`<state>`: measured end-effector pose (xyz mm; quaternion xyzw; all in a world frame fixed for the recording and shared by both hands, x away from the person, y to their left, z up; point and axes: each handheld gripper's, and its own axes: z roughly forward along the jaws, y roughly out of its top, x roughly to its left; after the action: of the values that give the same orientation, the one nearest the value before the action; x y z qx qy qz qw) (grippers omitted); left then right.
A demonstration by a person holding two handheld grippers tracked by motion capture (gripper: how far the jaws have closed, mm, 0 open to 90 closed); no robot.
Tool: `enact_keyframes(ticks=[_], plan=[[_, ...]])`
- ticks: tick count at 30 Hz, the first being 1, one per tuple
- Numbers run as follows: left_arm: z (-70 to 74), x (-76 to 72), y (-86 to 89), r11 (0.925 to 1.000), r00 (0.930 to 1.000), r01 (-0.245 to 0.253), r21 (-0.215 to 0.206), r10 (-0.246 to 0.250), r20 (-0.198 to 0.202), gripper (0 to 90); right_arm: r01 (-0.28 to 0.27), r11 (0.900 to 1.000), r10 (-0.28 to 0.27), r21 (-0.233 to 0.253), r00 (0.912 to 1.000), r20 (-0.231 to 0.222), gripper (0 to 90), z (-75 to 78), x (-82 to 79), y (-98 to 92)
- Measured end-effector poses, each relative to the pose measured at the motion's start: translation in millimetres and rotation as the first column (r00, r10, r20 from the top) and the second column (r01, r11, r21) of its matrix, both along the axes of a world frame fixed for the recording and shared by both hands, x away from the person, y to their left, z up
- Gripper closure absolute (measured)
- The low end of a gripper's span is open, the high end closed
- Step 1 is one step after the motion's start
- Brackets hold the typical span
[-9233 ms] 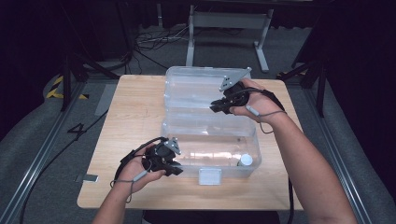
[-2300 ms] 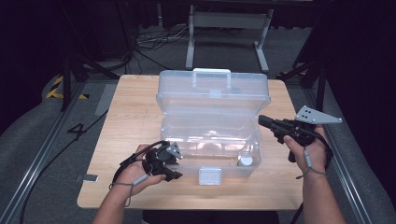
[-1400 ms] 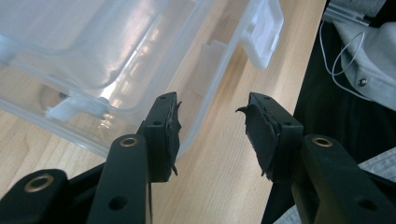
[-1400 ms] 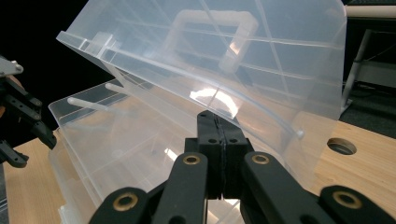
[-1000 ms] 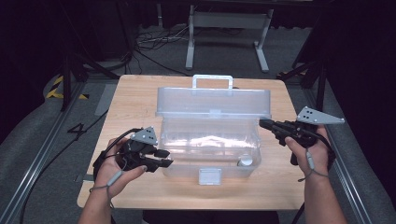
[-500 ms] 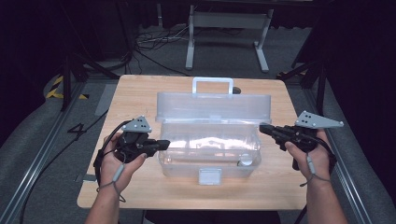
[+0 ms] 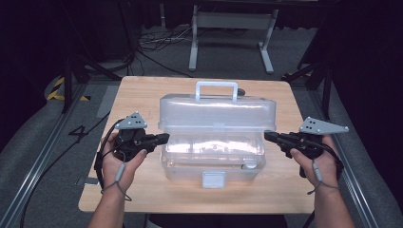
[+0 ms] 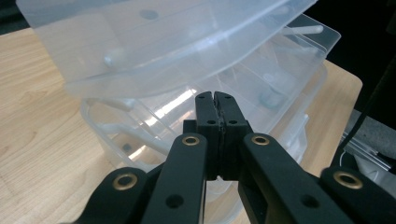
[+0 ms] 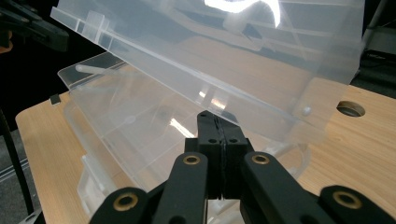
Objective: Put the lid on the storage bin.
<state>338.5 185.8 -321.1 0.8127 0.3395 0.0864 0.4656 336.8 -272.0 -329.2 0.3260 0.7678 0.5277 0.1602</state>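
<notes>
Box (image 7: 214, 156) and lid (image 7: 217, 113) are where trouble could start: I judge the lid is resting partway down, tilted over the base rather than seated, and both grippers sit at its ends with tips pressed together, holding nothing. If one end is pushed harder than the other, the lid could twist on its hinge and catch crooked on the rim, or the smooth plastic could slide off a closed tip and drop with a bang. A sideways shove could also skid the whole box across the table (image 7: 142, 95), since nothing pins it down.

Box first: a large, clear plastic case, rounded at the corners, sitting at the middle of the wooden table, slightly toward 6 o'clock. Its lid is domed and see-through, with a white carrying handle (image 7: 216, 90) on the 12 o'clock side. A pale latch (image 7: 213, 179) hangs loose at 6 o'clock on the front wall, not fastened. Inside, a small white round piece (image 7: 249, 166) lies near the 4 o'clock corner; what it is I cannot tell.

Left gripper (image 7: 161, 138) is at the box's 9 o'clock end, jaws fully closed and empty, touching or just beside the gap under the lid edge. Right gripper (image 7: 268, 136) is at 3 o'clock, also closed and empty, its tip just beneath the lid's end.
</notes>
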Motion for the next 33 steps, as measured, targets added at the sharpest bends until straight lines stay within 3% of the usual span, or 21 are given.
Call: enact_keyframes(ticks=[5, 17, 26, 33], plan=[[1.8, -1.7, 1.6, 0.9991, 0.9988, -0.043, 0.0, 0.043, 0.024, 89.7, -0.008, 1.0, 0.008, -0.007, 0.9998, -0.016, 90.0, -0.9, -1.0, -0.4], [-1.0, 0.8, 2.3, 0.9977, 0.9977, -0.067, -0.003, 0.067, -0.004, 89.7, -0.012, 1.0, 0.011, -0.011, 0.999, -0.044, 90.0, -1.4, -3.5, -1.8], [-1.6, 1.9, 3.6, 0.9981, 0.9967, -0.06, 0.015, 0.06, -0.054, 89.7, -0.013, 0.999, 0.01, -0.034, 0.9951, -0.098, 90.0, 0.5, -6.9, -3.0], [-3.3, 2.3, 3.3, 0.9955, 0.9917, -0.074, 0.059, 0.08, -0.101, 89.7, 0.005, 0.997, -0.017, -0.077, 0.9891, -0.147, 90.0, -0.4, -6.7, -2.9]])
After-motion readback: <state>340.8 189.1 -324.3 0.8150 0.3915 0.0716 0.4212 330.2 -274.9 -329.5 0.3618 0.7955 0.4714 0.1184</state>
